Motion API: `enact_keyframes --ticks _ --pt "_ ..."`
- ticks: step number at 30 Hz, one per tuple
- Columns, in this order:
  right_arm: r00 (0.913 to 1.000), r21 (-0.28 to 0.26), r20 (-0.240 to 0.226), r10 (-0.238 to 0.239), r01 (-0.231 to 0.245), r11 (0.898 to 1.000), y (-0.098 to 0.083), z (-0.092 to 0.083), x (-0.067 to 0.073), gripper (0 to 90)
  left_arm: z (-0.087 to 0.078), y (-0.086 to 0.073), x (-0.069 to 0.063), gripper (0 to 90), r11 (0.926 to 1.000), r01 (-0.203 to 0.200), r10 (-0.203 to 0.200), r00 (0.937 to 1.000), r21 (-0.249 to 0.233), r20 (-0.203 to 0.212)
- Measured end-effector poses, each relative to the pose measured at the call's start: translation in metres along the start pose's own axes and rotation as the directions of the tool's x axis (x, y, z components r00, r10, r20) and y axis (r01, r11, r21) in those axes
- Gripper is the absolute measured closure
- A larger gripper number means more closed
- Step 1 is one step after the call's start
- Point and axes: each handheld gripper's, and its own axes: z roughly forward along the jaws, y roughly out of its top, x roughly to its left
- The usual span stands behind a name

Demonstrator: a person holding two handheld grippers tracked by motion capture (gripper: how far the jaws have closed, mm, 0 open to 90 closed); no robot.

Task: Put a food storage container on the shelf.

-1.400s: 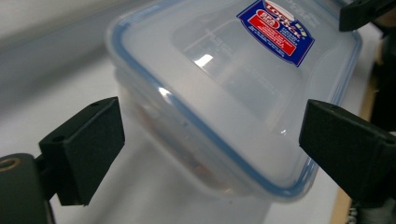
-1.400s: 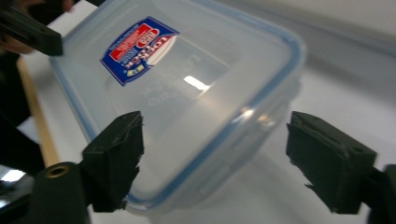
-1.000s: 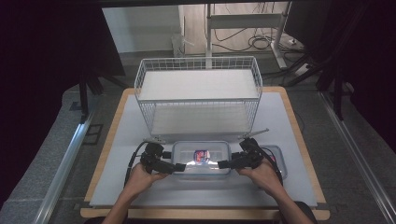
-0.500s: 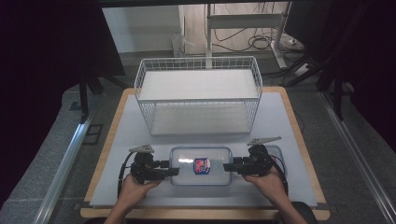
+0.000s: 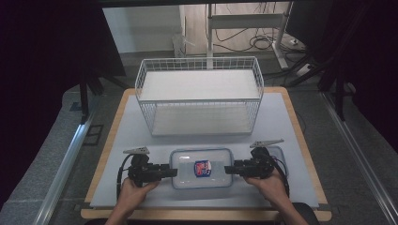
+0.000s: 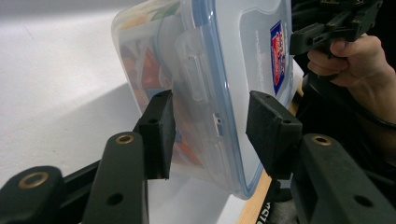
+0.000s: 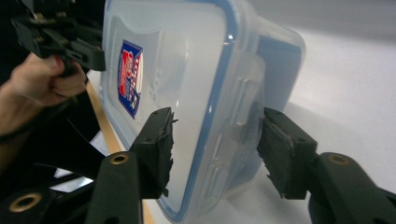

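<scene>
The left claw (image 5: 172, 172) has just been closing on the left end of a clear, blue-rimmed lidded box (image 5: 202, 168), red-and-blue label on top, near the counter's (image 5: 141, 126) front edge; the right claw (image 5: 229, 169) likewise clamps its right end.
</scene>
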Motion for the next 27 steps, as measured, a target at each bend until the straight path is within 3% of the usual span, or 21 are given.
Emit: enact_keyframes --ticks 3,11,15,20,27 --pt "0.9982 -0.005 -0.035 0.049 -0.049 0.999 -0.002 -0.003 -0.004 51.6 0.0 0.001 0.0 54.0 0.9997 0.02 -0.02 0.9998 -0.011 0.005" --pt "0.9965 -0.016 -0.041 0.072 -0.073 0.997 -0.003 -0.004 -0.004 52.8 0.001 0.003 0.003 54.7 0.998 0.055 -0.055 0.9985 -0.03 0.01" --pt "0.9993 -0.017 -0.017 0.035 -0.035 0.999 -0.001 -0.004 -0.001 52.9 0.001 0.007 0.001 54.4 0.9988 0.041 -0.042 0.999 -0.025 -0.016" --pt "0.9996 -0.034 -0.015 0.026 -0.026 0.999 0.003 -0.006 0.001 52.8 -0.002 0.012 -0.001 54.3 0.999 0.027 -0.028 0.9994 -0.036 -0.02" --pt "0.9997 -0.056 -0.007 -0.023 0.023 0.998 0.017 -0.013 0.008 52.8 -0.009 0.025 -0.008 54.2 0.9975 -0.019 0.017 0.9992 -0.068 -0.035"
